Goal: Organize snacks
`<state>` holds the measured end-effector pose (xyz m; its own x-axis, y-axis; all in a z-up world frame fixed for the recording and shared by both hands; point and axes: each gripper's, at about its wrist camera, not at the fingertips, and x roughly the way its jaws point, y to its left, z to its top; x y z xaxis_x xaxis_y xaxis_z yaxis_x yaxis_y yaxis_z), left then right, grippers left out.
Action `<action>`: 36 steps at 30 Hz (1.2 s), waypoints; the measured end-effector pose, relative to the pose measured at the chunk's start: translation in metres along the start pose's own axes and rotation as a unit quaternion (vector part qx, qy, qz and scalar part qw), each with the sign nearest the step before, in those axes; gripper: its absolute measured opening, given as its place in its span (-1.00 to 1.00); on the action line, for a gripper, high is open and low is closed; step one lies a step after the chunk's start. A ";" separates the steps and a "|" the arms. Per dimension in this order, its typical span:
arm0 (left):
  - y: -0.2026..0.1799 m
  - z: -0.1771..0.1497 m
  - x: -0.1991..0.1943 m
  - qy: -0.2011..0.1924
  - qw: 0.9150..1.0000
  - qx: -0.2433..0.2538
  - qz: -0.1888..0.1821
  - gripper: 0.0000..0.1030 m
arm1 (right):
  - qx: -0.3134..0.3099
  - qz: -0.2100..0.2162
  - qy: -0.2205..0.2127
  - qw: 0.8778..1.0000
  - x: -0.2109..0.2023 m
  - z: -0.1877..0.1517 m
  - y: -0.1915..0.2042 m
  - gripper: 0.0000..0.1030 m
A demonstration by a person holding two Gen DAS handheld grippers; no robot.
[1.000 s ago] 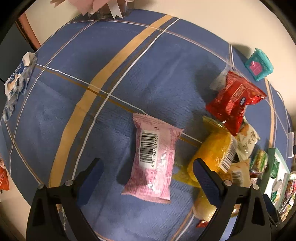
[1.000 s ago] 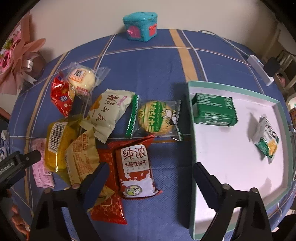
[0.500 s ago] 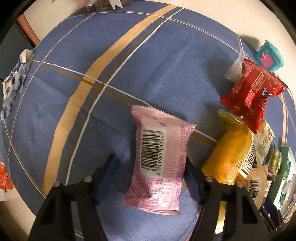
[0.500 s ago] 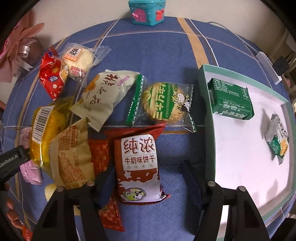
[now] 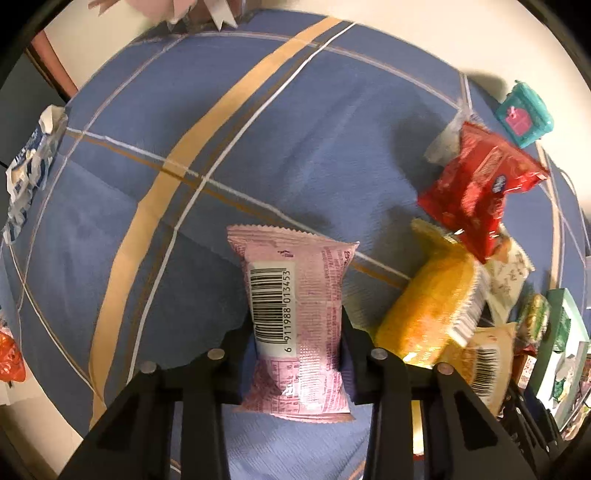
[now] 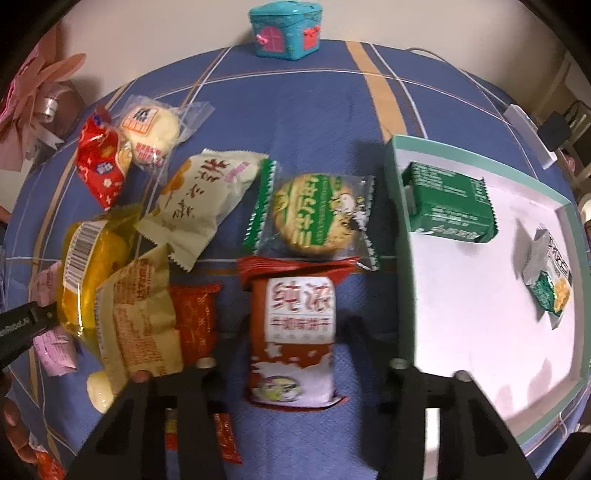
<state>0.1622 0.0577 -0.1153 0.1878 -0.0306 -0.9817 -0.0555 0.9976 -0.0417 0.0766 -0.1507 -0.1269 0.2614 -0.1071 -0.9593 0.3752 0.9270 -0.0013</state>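
My left gripper (image 5: 295,339) is shut on a pink snack packet (image 5: 295,314) with a barcode, its sides squeezed between the pads on the blue tablecloth. My right gripper (image 6: 293,332) is shut on a red and white milk biscuit packet (image 6: 293,332), pinched at its middle. To the right of it lies a white tray with a green rim (image 6: 402,258) that holds a green packet (image 6: 452,208) and a small grey-green packet (image 6: 550,277). A pile of packets lies to the left: yellow (image 6: 92,273), tan (image 6: 140,325), cream (image 6: 207,195), green biscuit (image 6: 314,218).
A teal toy house (image 6: 284,27) stands at the table's far edge. A red packet (image 5: 480,188) and a yellow one (image 5: 428,314) lie right of the pink packet. A pink bouquet (image 6: 33,96) sits far left. A white power strip (image 6: 528,129) lies beyond the tray.
Both grippers have closed from wide open, the left onto the pink packet and the right onto the red and white biscuit packet. Neither hand has shifted much.
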 end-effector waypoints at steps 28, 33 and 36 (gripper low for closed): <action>-0.057 -0.031 -0.091 -0.090 0.994 0.052 -0.039 -0.25 | 0.070 0.052 -0.078 0.993 -0.090 0.012 -0.070 -0.19; -0.109 -0.057 -0.098 -0.093 0.987 0.115 -0.058 -0.24 | 0.114 0.002 -0.083 0.990 -0.100 0.008 -0.120 -0.19; -0.141 -0.076 -0.101 -0.088 0.982 0.153 -0.073 -0.24 | 0.148 -0.026 -0.082 0.985 -0.105 0.002 -0.158 -0.19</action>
<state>0.0766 -0.0845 -0.0241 0.3391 -0.1898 -0.9214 0.2763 0.9563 -0.0953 -0.0085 -0.2861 -0.0254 0.3663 -0.2306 -0.9015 0.6288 0.7755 0.0572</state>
